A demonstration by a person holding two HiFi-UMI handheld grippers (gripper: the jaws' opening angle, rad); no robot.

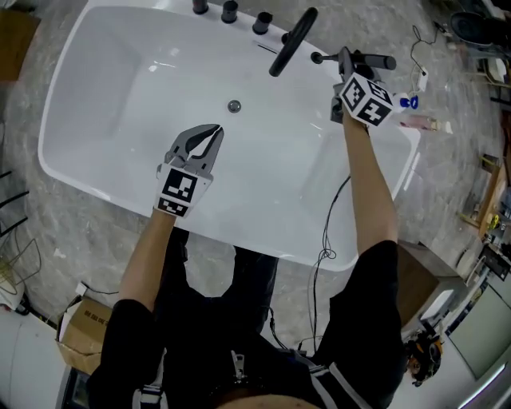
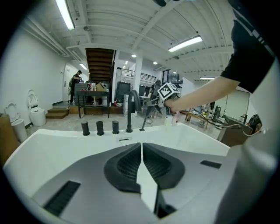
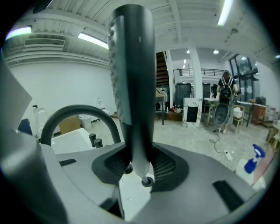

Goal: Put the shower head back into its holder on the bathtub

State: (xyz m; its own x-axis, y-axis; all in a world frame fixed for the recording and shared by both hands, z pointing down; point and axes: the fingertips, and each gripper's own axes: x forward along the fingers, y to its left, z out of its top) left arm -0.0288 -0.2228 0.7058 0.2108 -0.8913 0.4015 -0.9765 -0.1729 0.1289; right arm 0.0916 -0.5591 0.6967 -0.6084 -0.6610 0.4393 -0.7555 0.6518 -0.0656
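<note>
A white bathtub lies below me. My right gripper is at its far right rim, shut on the dark stick-shaped shower head. In the right gripper view the shower head stands upright between the jaws of that gripper. Its lower tip meets a small round dark fitting on the rim; whether it is seated I cannot tell. In the left gripper view the shower head slants down to the rim. My left gripper hangs over the tub's middle, shut and empty.
A black arched faucet and three black knobs line the far rim. The drain is mid-tub. A blue spray bottle stands at the right corner. A cardboard box is on the floor.
</note>
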